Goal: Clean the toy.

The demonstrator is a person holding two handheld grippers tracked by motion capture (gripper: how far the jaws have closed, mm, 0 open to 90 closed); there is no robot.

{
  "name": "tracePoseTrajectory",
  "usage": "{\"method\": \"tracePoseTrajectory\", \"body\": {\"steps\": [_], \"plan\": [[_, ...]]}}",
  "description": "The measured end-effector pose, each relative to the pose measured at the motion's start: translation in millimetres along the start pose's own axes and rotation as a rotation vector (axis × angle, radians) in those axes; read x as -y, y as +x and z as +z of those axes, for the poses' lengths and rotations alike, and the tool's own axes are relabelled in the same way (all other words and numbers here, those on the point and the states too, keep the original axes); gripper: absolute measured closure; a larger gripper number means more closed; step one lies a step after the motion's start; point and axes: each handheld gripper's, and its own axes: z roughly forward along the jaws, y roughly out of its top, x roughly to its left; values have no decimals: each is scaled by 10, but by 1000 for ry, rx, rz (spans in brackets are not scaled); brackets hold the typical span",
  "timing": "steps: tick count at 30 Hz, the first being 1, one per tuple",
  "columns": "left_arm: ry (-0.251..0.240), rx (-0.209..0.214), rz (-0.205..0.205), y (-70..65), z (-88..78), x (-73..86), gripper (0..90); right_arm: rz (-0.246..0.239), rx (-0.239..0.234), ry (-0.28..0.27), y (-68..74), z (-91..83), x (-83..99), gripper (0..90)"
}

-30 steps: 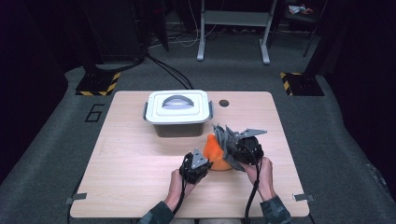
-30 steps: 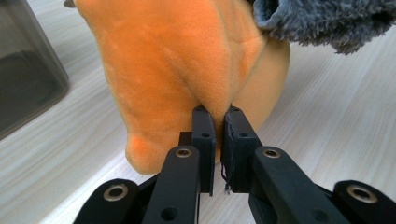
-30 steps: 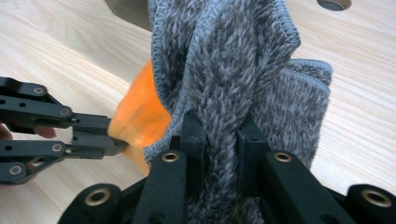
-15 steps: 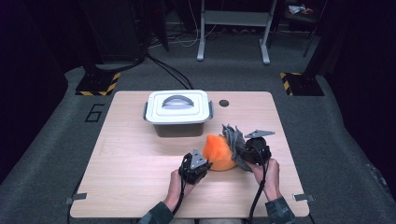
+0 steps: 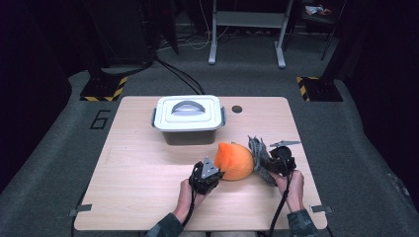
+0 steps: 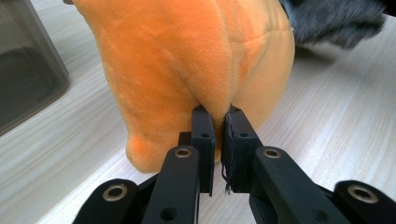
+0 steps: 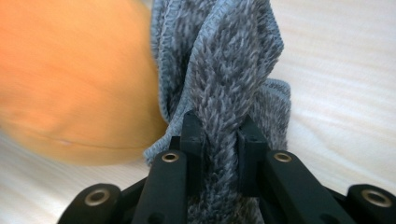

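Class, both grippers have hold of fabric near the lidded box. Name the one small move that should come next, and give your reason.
Probably draw the right gripper sideways, peeling the grey cloth from the orange plush. The left gripper pinches the plush, the two fabrics still touch, and the box stays lidded.

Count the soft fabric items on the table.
2: an orange plush piece near the table's middle, pinched by the left gripper, and a grey knit cloth touching its right side, clamped by the right gripper.
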Motion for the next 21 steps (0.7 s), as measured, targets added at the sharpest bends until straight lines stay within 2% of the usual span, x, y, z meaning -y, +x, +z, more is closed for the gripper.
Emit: {"method": "tracePoseTrajectory", "body": {"steps": [3,4,9,13,16,17,19,21], "plan": [[-1,0,-1,-8,2,-6,839,-24,-6,-49,66,-179,-71,766],[0,1,5,-8,1,-13,839,-39,-21,-54,90,-217,-88,766],[1,-2,13,-17,2,-32,838,-117,-85,-100,384,-377,-215,764],[0,-4,14,-21,4,-35,838,-170,-124,-109,583,-376,-286,762],[0,-7,14,-19,6,-34,838,-202,-144,-92,704,-290,-316,760],[1,-8,11,-16,7,-30,838,-215,-141,-82,728,-253,-318,760],[9,1,6,-2,2,-23,838,-198,-127,-73,762,-199,-310,761],[8,3,5,5,3,-16,838,-215,-123,-70,725,-183,-307,761]]}}
